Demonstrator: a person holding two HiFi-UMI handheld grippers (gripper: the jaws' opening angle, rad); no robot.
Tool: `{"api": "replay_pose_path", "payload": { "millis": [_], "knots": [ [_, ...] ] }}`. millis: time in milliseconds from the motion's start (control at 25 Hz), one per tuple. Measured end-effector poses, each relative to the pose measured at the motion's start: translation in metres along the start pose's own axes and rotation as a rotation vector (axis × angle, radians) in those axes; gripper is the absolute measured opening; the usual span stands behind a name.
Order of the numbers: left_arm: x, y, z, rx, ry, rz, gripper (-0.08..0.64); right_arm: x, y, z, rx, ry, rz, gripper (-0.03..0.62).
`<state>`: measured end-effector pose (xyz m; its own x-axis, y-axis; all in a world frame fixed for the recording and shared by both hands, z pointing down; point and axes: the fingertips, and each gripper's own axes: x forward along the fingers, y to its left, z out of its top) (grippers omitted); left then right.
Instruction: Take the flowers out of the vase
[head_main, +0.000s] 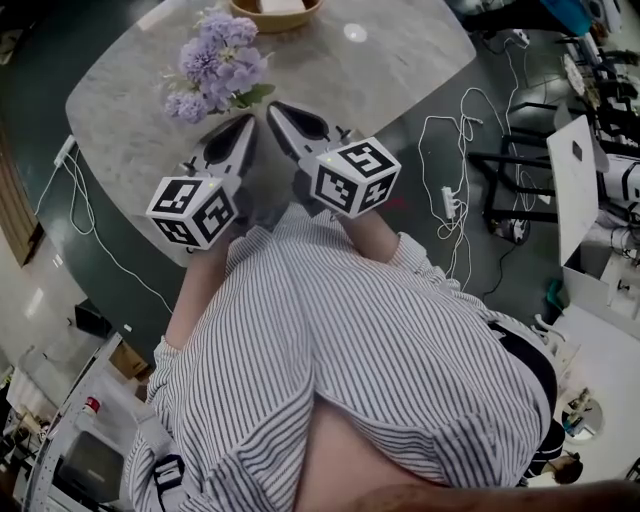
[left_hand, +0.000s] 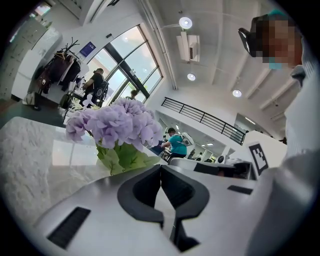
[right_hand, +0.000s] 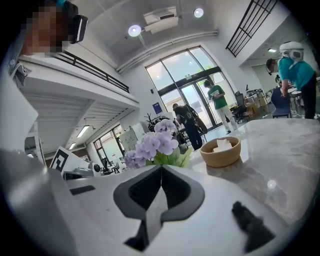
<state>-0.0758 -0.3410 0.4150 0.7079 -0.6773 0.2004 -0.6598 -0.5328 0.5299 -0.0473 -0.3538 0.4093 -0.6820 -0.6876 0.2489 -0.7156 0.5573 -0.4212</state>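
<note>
Marble table, dark floor, tall windows, ceiling lights.

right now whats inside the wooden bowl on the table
A pale, blocky lump pokes above the rim of the wooden bowl; I cannot tell what it is. The bowl's wall hides whatever lies lower inside.

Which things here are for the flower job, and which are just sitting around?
For the job:
- flowers
- left gripper, jaws together, empty
- right gripper, jaws together, empty

Just sitting around:
- bowl on the table
- power strip on the floor
</note>
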Motion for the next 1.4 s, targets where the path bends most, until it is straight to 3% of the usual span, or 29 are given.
{"api": "replay_pose_path", "payload": {
  "millis": [880, 1400],
  "knots": [
    [0.004, 0.005, -0.005, -0.024, -0.026, 0.112, 0.012, -0.004, -0.007, -0.003, 0.012, 0.059, 0.081, 0.015],
    [0.008, 0.020, -0.014, -0.038, -0.006, 0.168, 0.012, -0.001, -0.017, -0.008, 0.042, 0.069, 0.069, 0.015]
  ]
}}
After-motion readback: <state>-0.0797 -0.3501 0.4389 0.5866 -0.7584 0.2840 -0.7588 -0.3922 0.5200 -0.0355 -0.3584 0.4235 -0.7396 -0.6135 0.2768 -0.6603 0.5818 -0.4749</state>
